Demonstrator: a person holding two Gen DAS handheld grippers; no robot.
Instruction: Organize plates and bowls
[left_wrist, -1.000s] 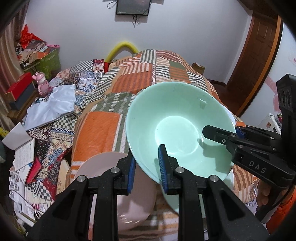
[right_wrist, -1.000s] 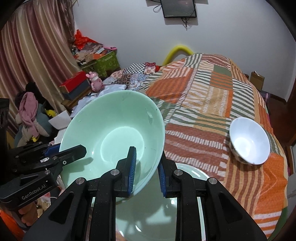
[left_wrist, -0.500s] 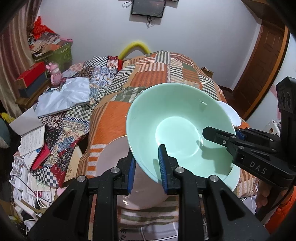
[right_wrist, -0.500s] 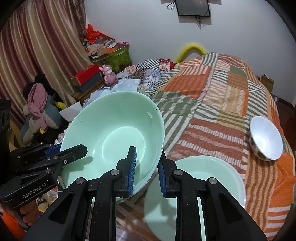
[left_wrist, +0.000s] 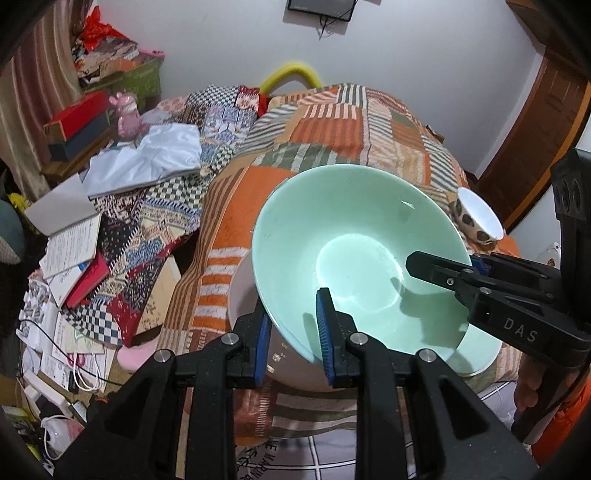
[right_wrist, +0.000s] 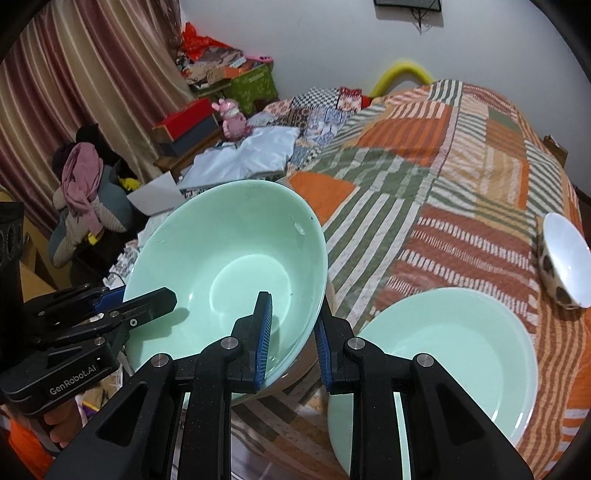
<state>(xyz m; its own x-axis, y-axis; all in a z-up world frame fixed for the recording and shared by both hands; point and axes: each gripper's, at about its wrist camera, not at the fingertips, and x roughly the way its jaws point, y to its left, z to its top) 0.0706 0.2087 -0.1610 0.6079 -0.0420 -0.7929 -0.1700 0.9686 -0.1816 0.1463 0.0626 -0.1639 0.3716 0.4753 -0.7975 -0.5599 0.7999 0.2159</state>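
Note:
A large mint-green bowl (left_wrist: 354, 251) is held in the air by both grippers, above the near edge of the bed. My left gripper (left_wrist: 293, 328) is shut on its near rim; it also shows in the right wrist view (right_wrist: 147, 302). My right gripper (right_wrist: 293, 332) is shut on the bowl's (right_wrist: 229, 269) opposite rim and shows in the left wrist view (left_wrist: 439, 269). A pale pink plate (left_wrist: 251, 317) lies under the bowl. A mint-green plate (right_wrist: 443, 354) lies on the quilt at the right. A small white bowl (right_wrist: 565, 266) with a spotted outside lies tilted farther right.
The bed carries an orange, green and white patchwork quilt (right_wrist: 443, 155). Left of it are books and papers (left_wrist: 70, 254), a white cloth (left_wrist: 147, 158), boxes (right_wrist: 184, 125) and a pink toy (right_wrist: 232, 118). A wooden door (left_wrist: 535, 122) stands at the right.
Both grippers have pulled back and to the left with the green bowl. The green plate, earlier under the bowl, now lies uncovered to its right; the bowl hangs over the pink plate.

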